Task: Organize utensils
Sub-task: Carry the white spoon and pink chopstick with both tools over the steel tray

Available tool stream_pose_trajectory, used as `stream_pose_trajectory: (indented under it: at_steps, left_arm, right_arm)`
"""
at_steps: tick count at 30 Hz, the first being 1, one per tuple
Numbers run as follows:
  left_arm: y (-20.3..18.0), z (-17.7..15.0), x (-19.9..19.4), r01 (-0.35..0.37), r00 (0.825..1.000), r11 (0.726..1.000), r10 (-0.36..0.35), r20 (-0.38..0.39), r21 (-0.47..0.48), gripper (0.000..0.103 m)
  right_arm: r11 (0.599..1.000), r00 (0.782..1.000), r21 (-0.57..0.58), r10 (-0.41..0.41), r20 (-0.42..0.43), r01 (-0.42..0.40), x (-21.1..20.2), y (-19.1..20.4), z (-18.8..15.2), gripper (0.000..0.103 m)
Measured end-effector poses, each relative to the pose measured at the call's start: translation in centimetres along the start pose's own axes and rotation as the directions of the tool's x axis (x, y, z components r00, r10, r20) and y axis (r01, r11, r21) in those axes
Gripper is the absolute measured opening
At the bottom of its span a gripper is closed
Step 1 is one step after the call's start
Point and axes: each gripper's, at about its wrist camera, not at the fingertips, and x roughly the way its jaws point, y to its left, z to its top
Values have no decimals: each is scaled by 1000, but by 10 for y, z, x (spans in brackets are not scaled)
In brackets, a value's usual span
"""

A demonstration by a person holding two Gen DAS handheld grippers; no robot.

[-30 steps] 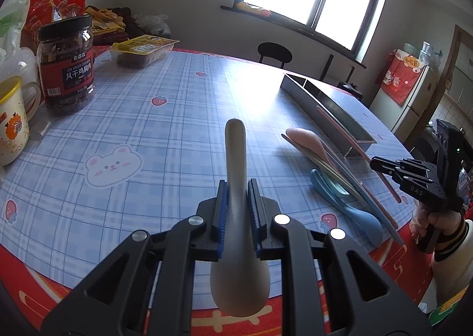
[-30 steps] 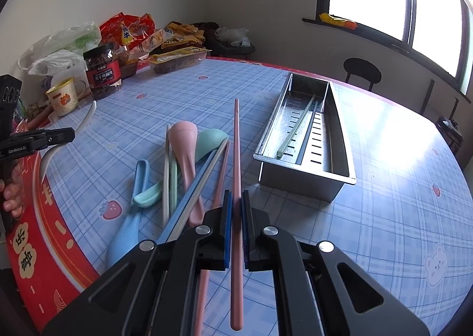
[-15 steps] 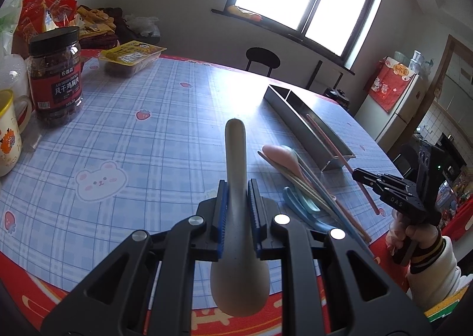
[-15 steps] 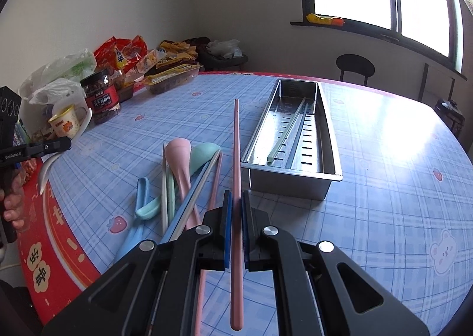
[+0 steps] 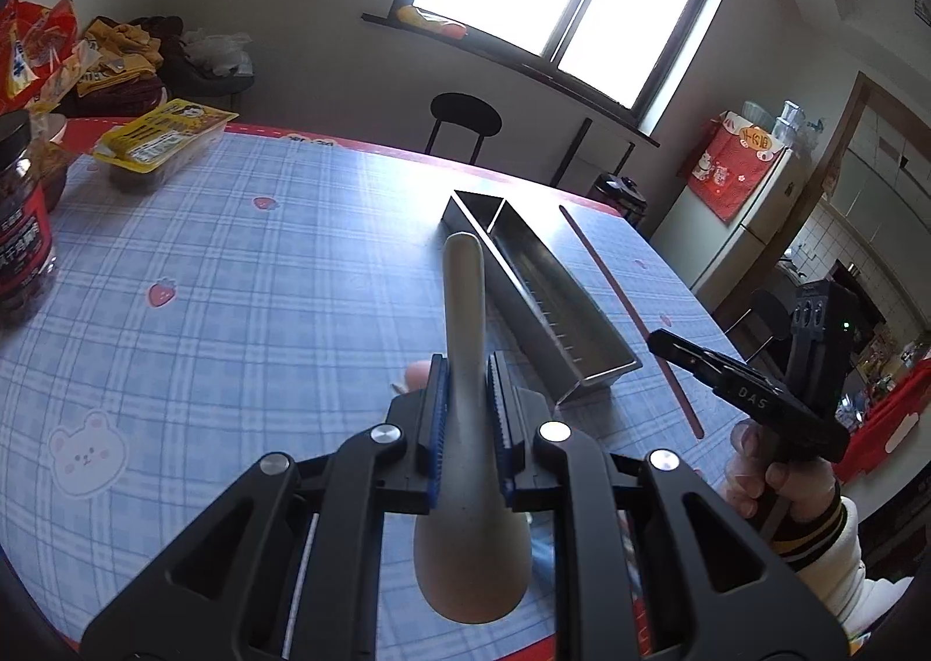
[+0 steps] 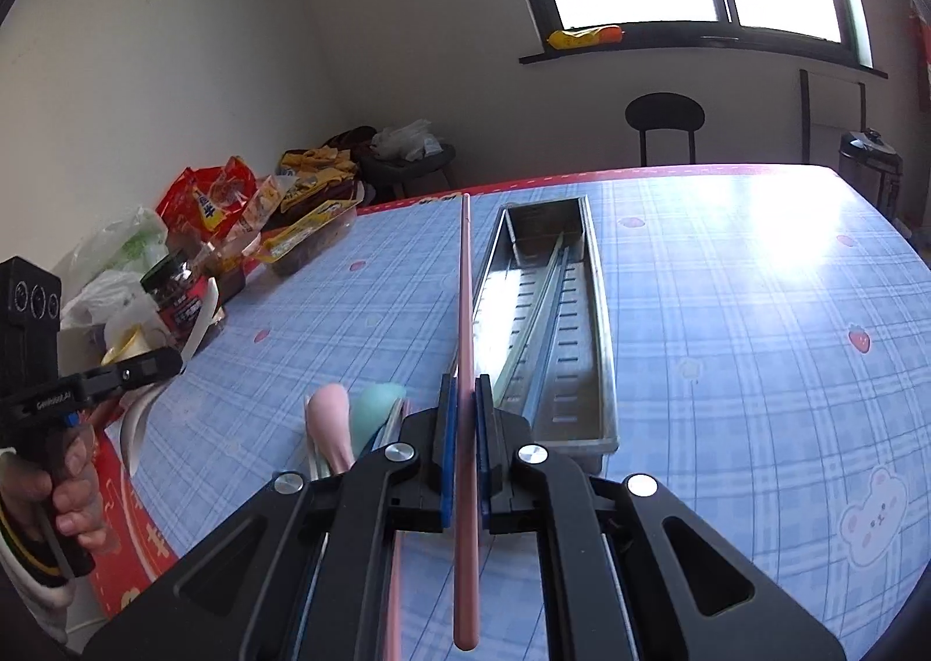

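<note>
Steel tray [image 5: 547, 277] nearer, both tongs raised

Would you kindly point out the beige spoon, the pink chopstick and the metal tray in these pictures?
beige spoon [image 5: 465, 347], left wrist view, on its handle just ahead of the clamp.
pink chopstick [image 6: 465, 300], right wrist view, midway along its shaft.
metal tray [image 6: 599, 323], right wrist view, on its right rim.

On the black right gripper [image 5: 750, 396] you can read "DAS" in pale letters. The white print on your black left gripper [image 6: 87, 390] and the red-labelled jar [image 5: 20, 248] is too blurred to read.
</note>
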Motion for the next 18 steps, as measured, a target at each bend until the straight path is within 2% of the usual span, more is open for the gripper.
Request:
stream_pose_trajectory:
  at_steps: [7, 9, 13, 18]
  left_arm:
    - [-31, 51, 55, 39, 999, 999, -39, -2, -31, 18]
    - [-37, 62, 73, 48, 999, 998, -48, -8, -42, 18]
    - [-43, 81, 116, 76, 996, 994, -79, -29, -84, 18]
    - [-41, 94, 165, 70, 995, 988, -78, -56, -140, 18]
  right_arm:
    - [988, 997, 153, -41, 60, 31, 37, -35, 48, 6]
    - [987, 997, 158, -45, 68, 34, 45, -41, 51, 6]
    - [981, 999, 188, -48, 14, 45, 64, -55, 45, 6]
    - [976, 998, 205, -69, 0, 67, 74, -61, 43, 6]
